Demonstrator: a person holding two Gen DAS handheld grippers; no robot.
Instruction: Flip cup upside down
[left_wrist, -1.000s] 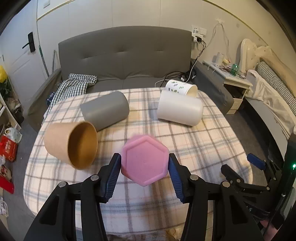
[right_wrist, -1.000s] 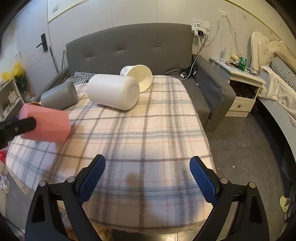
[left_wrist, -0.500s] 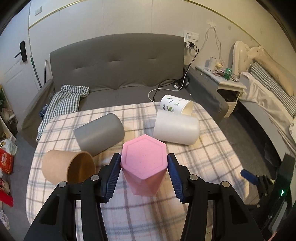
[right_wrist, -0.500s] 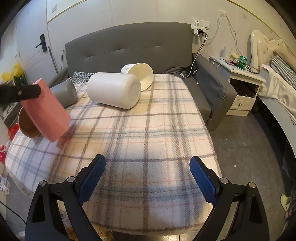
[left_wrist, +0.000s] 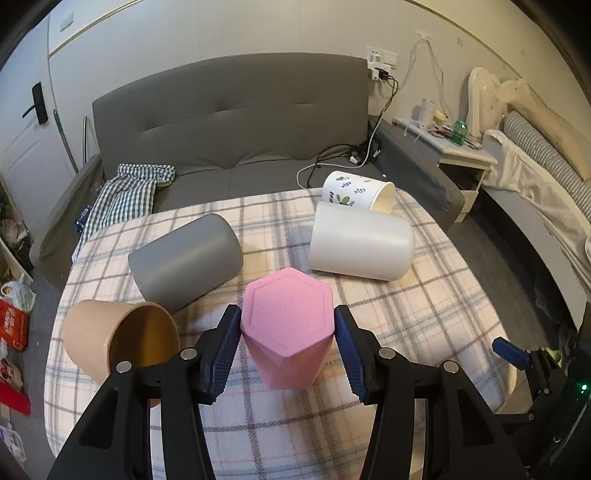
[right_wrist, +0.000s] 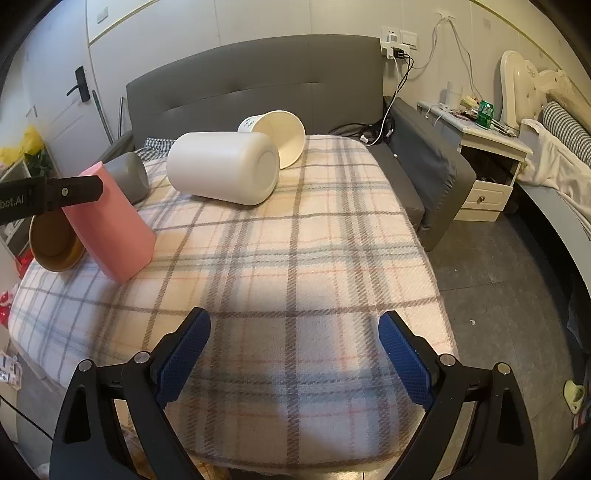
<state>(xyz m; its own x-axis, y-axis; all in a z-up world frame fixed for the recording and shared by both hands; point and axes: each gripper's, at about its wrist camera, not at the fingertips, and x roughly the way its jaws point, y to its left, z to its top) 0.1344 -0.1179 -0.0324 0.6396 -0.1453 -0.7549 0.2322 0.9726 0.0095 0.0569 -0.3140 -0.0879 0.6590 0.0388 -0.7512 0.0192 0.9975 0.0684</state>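
A pink hexagonal cup (left_wrist: 288, 325) stands bottom-up on the plaid cloth, its closed base facing up and its lower end on the table. My left gripper (left_wrist: 287, 343) is shut on the pink cup, one blue pad on each side near its top. The cup also shows in the right wrist view (right_wrist: 110, 225), slightly tilted, with the left gripper's finger across its top. My right gripper (right_wrist: 293, 356) is open and empty, low over the table's near edge.
A grey cup (left_wrist: 186, 260), a large white cup (left_wrist: 360, 245), a leaf-print paper cup (left_wrist: 356, 192) and a tan paper cup (left_wrist: 118, 339) lie on their sides on the plaid table (right_wrist: 295, 240). A grey sofa (left_wrist: 236, 122) stands behind; a nightstand (right_wrist: 487, 151) stands right.
My left gripper has turned the pink cup from lying sideways in the air to bottom-up and lowered it onto the cloth. My right gripper has not moved.
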